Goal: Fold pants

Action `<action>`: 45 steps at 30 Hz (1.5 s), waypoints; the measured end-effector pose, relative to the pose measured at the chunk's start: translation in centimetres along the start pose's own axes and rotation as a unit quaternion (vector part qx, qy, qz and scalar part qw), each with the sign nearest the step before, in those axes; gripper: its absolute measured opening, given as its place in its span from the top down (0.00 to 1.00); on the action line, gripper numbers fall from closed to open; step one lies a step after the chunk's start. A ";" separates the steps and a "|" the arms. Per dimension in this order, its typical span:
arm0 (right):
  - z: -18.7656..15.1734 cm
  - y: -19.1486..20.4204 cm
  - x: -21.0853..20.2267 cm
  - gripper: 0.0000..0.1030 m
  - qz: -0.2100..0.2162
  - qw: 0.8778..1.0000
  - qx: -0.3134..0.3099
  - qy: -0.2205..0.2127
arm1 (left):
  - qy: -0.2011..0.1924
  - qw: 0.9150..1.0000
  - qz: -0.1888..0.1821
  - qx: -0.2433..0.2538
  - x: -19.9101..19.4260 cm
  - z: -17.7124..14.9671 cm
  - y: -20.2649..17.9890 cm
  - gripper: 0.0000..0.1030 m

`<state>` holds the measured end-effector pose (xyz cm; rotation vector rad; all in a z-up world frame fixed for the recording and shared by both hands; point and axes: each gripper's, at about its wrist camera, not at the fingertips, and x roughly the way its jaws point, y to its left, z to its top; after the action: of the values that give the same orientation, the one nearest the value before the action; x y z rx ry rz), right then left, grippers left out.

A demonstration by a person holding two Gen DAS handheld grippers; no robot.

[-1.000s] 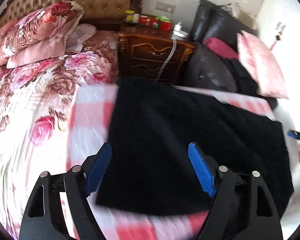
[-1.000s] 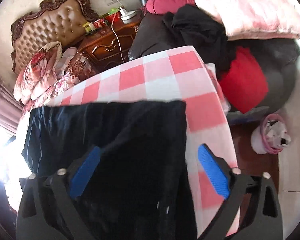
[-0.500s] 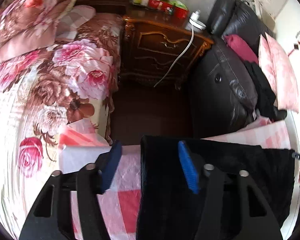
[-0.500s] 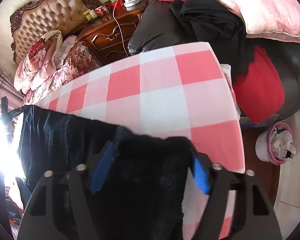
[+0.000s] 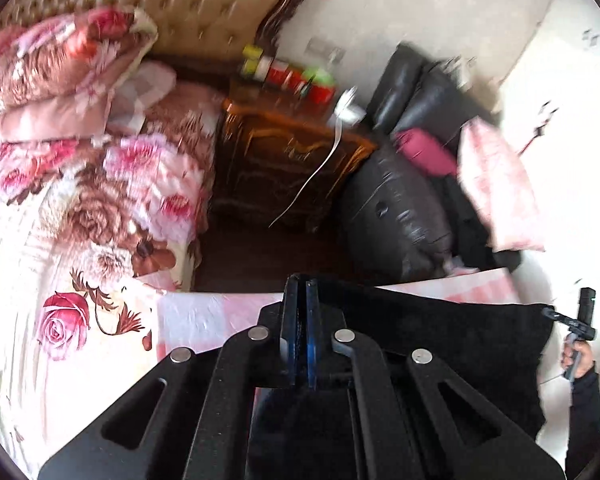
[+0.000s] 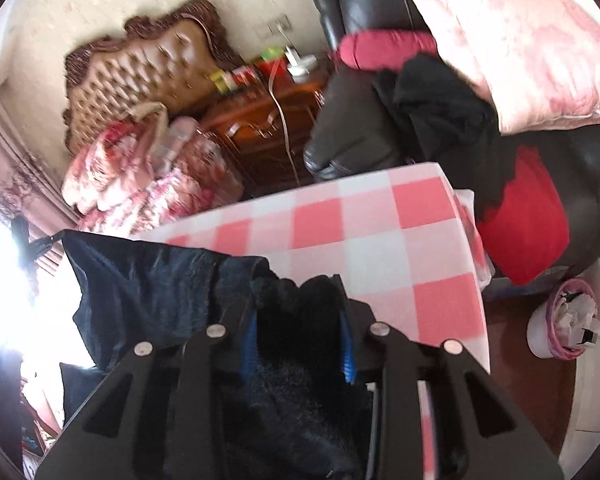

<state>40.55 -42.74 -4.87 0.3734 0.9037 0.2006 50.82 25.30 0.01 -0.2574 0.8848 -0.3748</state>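
Note:
The black pants (image 5: 440,332) hang as a taut sheet over the red-and-white checked table (image 5: 204,316). My left gripper (image 5: 300,312) is shut, its blue pads pinching one top corner of the fabric. At the far right of the left wrist view, a hand holds the right gripper (image 5: 580,320) at the other corner. In the right wrist view the pants (image 6: 152,280) stretch to the left, away from my right gripper (image 6: 298,304). Its jaws are closing, with a thick bunch of black fabric pressed between the pads.
A floral bed (image 5: 80,200) lies left of the table. Beyond the table stand a carved wooden nightstand (image 5: 284,160) and a black leather sofa (image 5: 392,208). The sofa holds a pink pillow (image 6: 520,40), dark clothes and a red cushion (image 6: 528,216). A small bin (image 6: 564,324) stands on the floor at the right.
Both grippers went from wide open over the flat pants to closed on the fabric's edge. They have risen, lifting that edge off the table.

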 end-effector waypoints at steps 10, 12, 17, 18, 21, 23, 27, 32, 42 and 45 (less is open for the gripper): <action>-11.6 -1.0 -13.5 0.69 0.067 0.994 0.026 -0.079 | -0.121 0.991 -0.049 0.036 -21.8 -22.1 -4.0 0.98; -16.1 -1.7 -15.3 0.68 0.077 0.993 0.038 -0.076 | -0.118 0.991 -0.049 0.033 -24.0 -28.8 -4.4 0.98; -26.7 -4.8 -15.2 0.44 0.061 0.993 0.099 -0.027 | -0.038 0.998 -0.033 -0.048 -22.4 -44.5 -2.6 0.90; -28.2 -5.3 -15.3 0.37 0.076 0.990 0.117 -0.026 | -0.033 0.997 -0.033 -0.067 -22.2 -46.3 -2.2 0.89; -30.9 -5.6 -16.5 0.31 0.075 0.986 0.143 -0.033 | -0.058 0.989 -0.029 -0.135 -23.1 -50.0 -1.0 0.49; -31.5 -5.8 -16.8 0.31 0.077 0.983 0.165 -0.029 | -0.085 0.980 -0.046 -0.174 -23.8 -50.1 -0.8 0.32; -32.1 -6.5 -17.8 0.23 0.126 0.963 0.231 -0.059 | -0.137 0.955 -0.110 -0.241 -24.0 -49.2 -0.9 0.32; -32.1 -6.1 -18.5 0.22 0.137 0.957 0.251 -0.054 | -0.120 0.919 -0.163 -0.339 -21.9 -48.5 -0.6 0.45; -32.1 -5.5 -16.5 0.22 0.093 0.951 0.294 -0.032 | -0.040 0.895 -0.106 -0.432 -17.4 -47.1 -1.8 0.47; -32.3 -5.8 -16.9 0.22 0.091 0.947 0.305 -0.036 | -0.037 0.899 -0.089 -0.427 -17.1 -46.4 -2.1 0.47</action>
<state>4.68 -46.05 -13.04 1.0369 0.8463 0.0708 3.91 27.63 -15.49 -1.1655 0.9103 -0.1194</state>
